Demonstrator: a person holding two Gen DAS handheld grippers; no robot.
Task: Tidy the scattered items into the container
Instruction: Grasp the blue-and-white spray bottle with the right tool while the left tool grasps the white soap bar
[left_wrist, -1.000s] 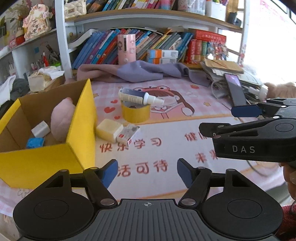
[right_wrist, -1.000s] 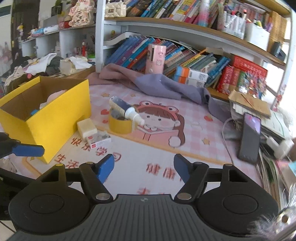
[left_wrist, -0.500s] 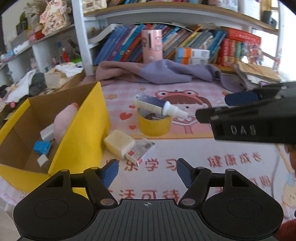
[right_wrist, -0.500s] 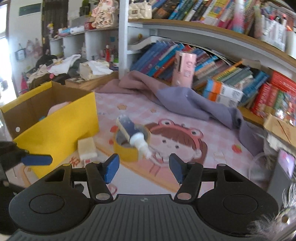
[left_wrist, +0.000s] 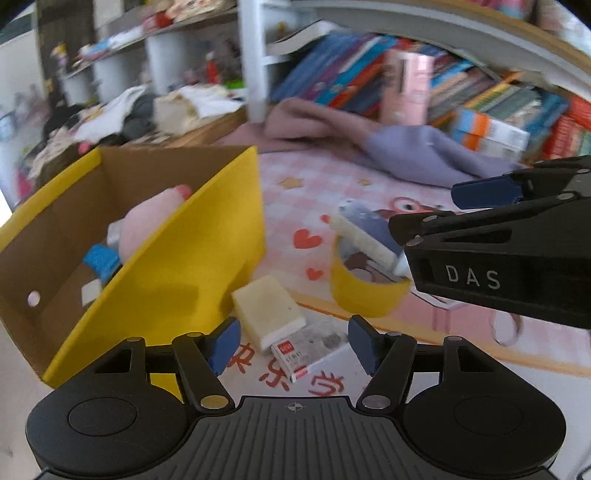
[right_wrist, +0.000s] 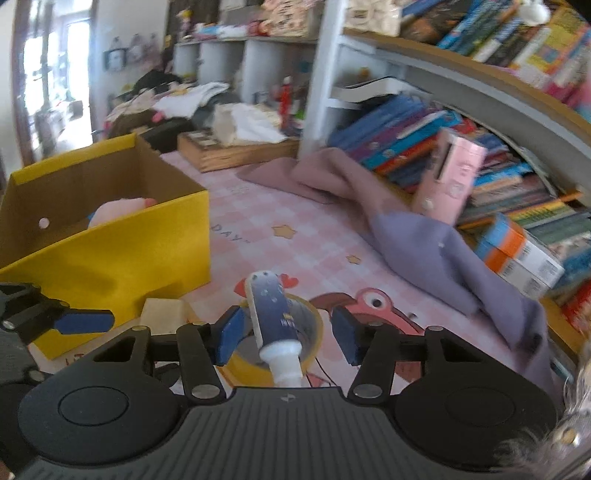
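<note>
A yellow cardboard box (left_wrist: 177, 258) stands at the left and holds a pink plush (left_wrist: 147, 221) and small items. A blue-and-cream tube (right_wrist: 273, 314) lies across a yellow tape roll (left_wrist: 365, 295). My right gripper (right_wrist: 286, 334) is open, its fingers either side of the tube, not touching it. A cream block (left_wrist: 267, 310) and a small card box (left_wrist: 314, 350) lie beside the yellow box. My left gripper (left_wrist: 293, 345) is open and empty, just above the cream block and card box.
A purple cloth (right_wrist: 424, 240) lies on the pink mat at the back. A pink case (right_wrist: 448, 177) and rows of books stand on the shelf behind. A wooden tray (right_wrist: 236, 155) with cloths sits at the back left.
Both grippers moved forward and left. The right gripper closed in on the tube, which now lies between its fingers. The left gripper came nearer the cream block and card box.
</note>
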